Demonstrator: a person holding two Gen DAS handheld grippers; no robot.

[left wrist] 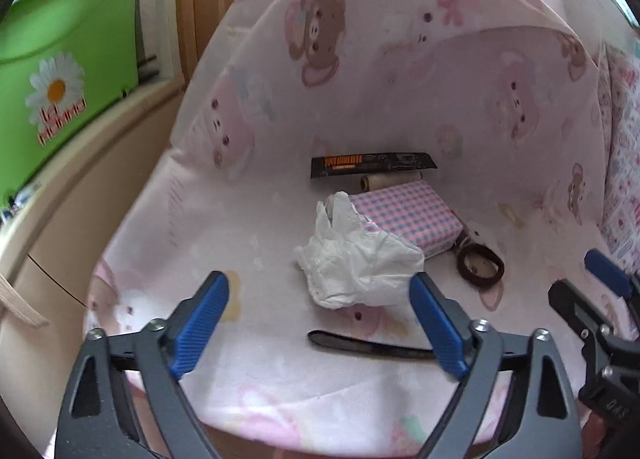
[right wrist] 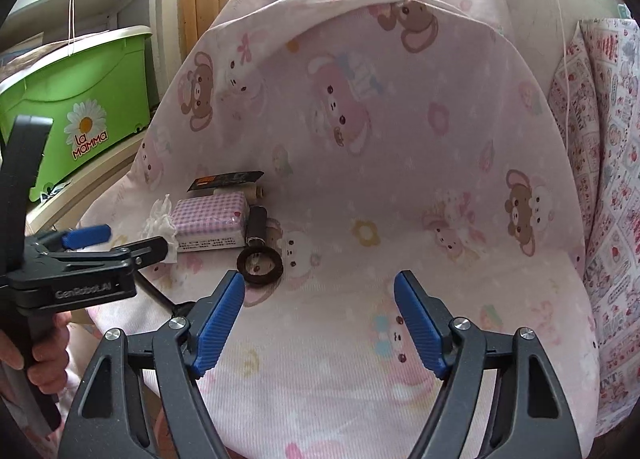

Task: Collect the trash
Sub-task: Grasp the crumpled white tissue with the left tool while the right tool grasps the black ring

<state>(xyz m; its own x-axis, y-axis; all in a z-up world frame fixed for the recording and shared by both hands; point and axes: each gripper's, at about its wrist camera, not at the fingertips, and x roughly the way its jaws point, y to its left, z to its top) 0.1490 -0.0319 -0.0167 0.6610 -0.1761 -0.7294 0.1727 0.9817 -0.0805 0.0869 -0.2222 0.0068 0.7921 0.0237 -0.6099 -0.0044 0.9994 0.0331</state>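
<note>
Over the pink chair seat, the left gripper (left wrist: pixel 320 319) hangs with its blue ridged pads (left wrist: pixel 202 323) wide apart and nothing between them. It tips down toward the tissue (left wrist: pixel 360 263), which sits just past the tips. That looks like the first bit of trash to pick up, so the jaws seem to be lined up to go around it.

The right gripper (right wrist: pixel 320 323) is off to the side, also wide apart and holding nothing. It points at a bare part of the seat, as if it is waiting its turn. A hand (right wrist: pixel 40 355) holds the left tool's black handle.

The tissue is white, soft and all scrunched up, so it should squash easily. It leans on a small pack (left wrist: pixel 408 219) with pink and blue checks and a smooth, shiny wrap. Behind the pack lies a long black wrapper (left wrist: pixel 372 166) with orange print, flat and thin. It may be trash too. Next to it is a pale thread spool (left wrist: pixel 390 181). A dark spool (right wrist: pixel 257 225) lies by the pack, and a brown hair tie (left wrist: pixel 480 267) makes a fat ring close by. A thin dark strip (left wrist: pixel 368 345) lies flat near the left gripper.

The sheet (left wrist: pixel 400 79) over the chair is soft cloth with bears and bunnies. A green bin (left wrist: pixel 60 59) with a daisy stands well apart on the left.
</note>
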